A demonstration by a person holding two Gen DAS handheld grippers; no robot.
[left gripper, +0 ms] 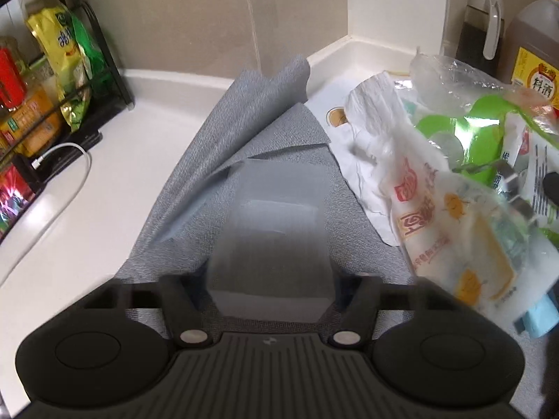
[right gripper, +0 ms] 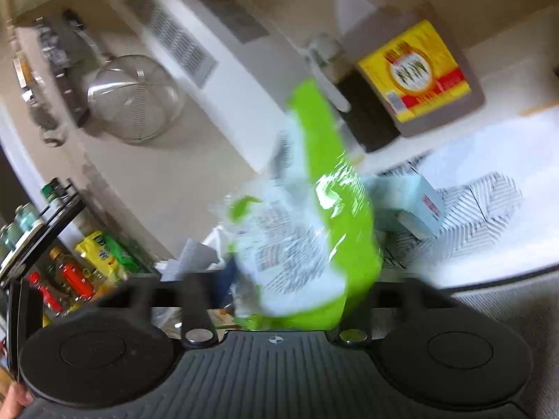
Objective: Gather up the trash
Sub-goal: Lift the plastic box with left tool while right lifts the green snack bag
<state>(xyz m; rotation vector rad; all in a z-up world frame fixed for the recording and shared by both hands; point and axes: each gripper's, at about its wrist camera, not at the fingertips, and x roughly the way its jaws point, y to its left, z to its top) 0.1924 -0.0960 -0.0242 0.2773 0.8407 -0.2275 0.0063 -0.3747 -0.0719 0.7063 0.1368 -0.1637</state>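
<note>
My left gripper (left gripper: 272, 244) is shut on a grey bag (left gripper: 244, 132), its fabric draped over the fingers and rising toward the back wall. To its right lies a heap of plastic trash: a clear printed wrapper (left gripper: 454, 237), a white plastic bag (left gripper: 374, 129) and a green-and-white wrapper (left gripper: 450, 129). My right gripper (right gripper: 300, 244) is shut on that green-and-white wrapper (right gripper: 335, 202), lifted and blurred; its fingers are hidden behind it. The right gripper's metal fingertips (left gripper: 513, 188) show among the trash in the left wrist view.
A black rack (left gripper: 70, 104) with snack packets stands at left, with a white cable (left gripper: 73, 174) on the white counter (left gripper: 104, 181). A brown jug (right gripper: 412, 70), a dark bottle (left gripper: 478, 35), a light blue box (right gripper: 415, 209) and a hanging strainer (right gripper: 136, 101) are near.
</note>
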